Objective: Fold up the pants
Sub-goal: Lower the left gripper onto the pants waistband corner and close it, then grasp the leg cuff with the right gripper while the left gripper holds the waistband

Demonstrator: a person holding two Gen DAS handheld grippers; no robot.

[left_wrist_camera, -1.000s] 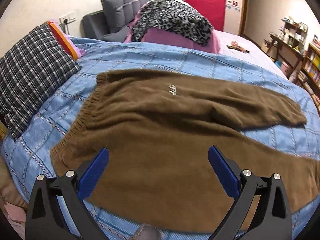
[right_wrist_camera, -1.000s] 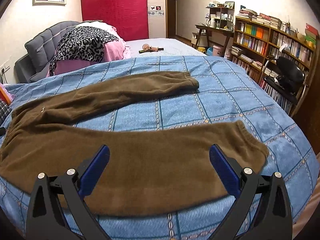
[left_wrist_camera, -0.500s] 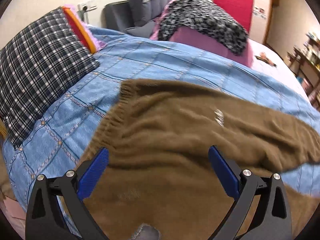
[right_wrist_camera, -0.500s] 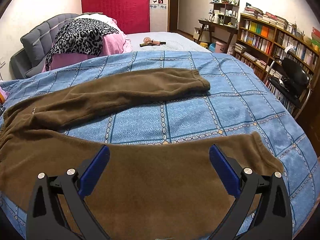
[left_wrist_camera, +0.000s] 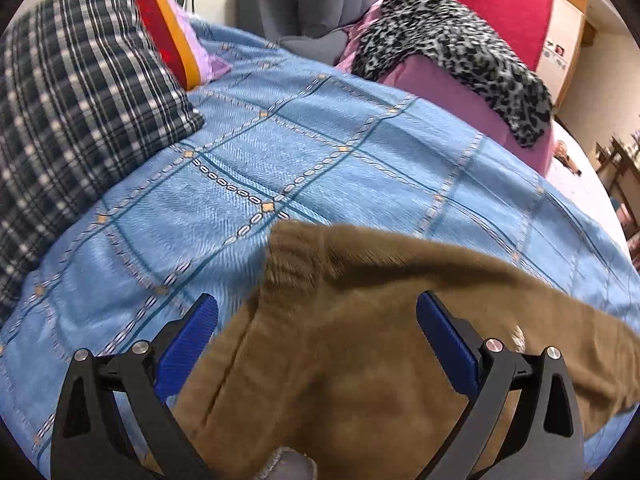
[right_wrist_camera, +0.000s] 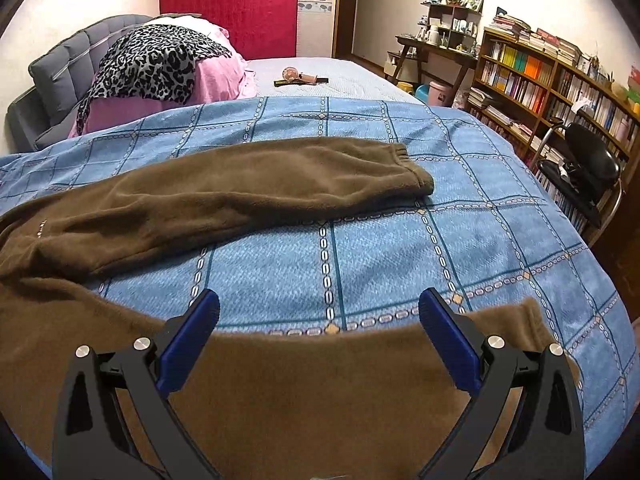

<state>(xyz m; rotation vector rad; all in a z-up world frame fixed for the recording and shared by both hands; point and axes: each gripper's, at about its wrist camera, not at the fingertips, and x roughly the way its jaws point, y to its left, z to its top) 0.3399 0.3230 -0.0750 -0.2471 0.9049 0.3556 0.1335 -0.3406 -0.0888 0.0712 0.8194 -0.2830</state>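
Observation:
Brown fleece pants lie spread on a blue patterned bedspread, the two legs apart. The far leg ends in a cuff at the right; the near leg runs under my right gripper, which is open above its upper edge. In the left wrist view the elastic waistband corner of the pants lies just ahead of my left gripper, open over the fabric with nothing held.
A plaid pillow and an orange-edged cushion lie at the left. Pink bedding with a leopard-print cloth sits by the grey headboard. Bookshelves and a black chair stand right of the bed.
Both grippers have moved forward and lower over the pants. The left view has swung toward the waistband corner; the right now sits at the near leg's upper edge. Both stayed open.

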